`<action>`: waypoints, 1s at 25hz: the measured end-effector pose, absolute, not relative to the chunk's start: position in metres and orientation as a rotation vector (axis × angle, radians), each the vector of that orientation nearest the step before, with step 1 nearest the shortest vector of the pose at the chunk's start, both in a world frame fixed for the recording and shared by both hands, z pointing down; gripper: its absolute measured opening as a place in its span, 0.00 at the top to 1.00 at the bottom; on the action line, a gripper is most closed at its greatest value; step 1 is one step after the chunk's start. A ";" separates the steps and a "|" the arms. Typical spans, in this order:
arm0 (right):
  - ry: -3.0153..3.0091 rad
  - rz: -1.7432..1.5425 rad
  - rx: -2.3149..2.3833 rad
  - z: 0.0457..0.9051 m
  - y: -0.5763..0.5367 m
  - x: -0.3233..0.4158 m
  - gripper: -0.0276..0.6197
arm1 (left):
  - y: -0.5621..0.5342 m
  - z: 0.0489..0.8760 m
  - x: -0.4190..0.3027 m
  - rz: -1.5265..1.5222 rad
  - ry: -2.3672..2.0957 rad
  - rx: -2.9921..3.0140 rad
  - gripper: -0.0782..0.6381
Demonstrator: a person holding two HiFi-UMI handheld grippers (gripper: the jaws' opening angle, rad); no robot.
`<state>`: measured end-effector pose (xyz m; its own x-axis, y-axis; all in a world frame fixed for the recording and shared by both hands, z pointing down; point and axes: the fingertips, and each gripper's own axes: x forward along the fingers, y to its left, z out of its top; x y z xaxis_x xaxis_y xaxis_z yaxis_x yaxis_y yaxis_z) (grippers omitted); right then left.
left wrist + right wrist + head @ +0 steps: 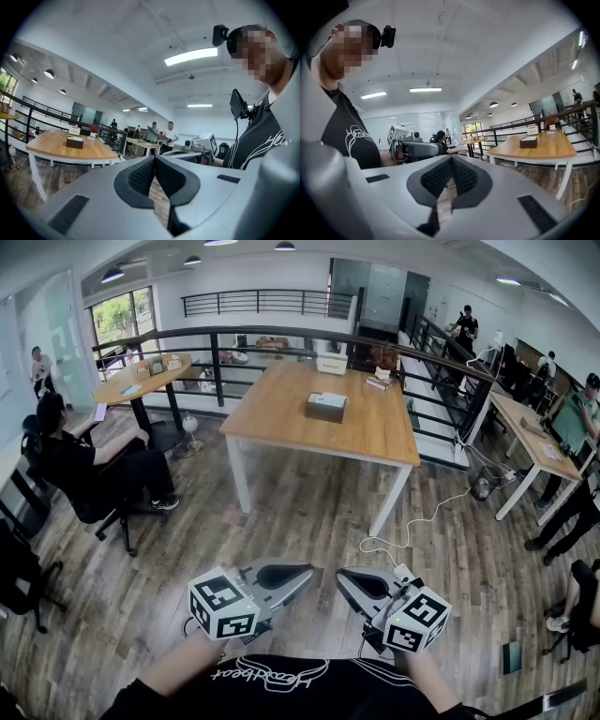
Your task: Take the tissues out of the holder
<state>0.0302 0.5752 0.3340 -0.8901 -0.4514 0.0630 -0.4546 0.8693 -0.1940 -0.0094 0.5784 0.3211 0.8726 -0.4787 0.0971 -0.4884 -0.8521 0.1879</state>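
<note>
In the head view, the left tool (305, 574) and right tool (345, 579) are held low over the floor (309, 512), well apart from the tissue box (326, 406) on the tabletop (272, 413). Only the gripper views show each tool's jaws closed together, empty.

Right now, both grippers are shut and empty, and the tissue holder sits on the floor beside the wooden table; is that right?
Not quite: the head view shows the tissue holder on the wooden table, not the floor. The left gripper and right gripper are shut and empty.
</note>
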 end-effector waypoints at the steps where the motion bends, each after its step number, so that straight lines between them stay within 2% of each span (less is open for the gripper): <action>1: -3.024 0.321 0.731 0.334 0.575 0.032 0.94 | 0.578 0.321 -0.008 0.067 -0.741 2.836 0.88; 15: -3.069 0.381 0.746 0.329 0.576 0.056 0.93 | 0.579 0.317 0.020 0.100 -0.710 2.846 0.88; 25: -3.058 0.448 0.747 0.354 0.564 0.057 0.93 | 0.567 0.343 0.017 0.100 -0.714 2.806 0.88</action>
<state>0.0567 0.5639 0.3544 -0.8888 -0.4573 0.0291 -0.4465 0.8500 -0.2796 0.0174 0.5672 0.3432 0.8781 -0.4617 0.1258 -0.4785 -0.8506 0.2179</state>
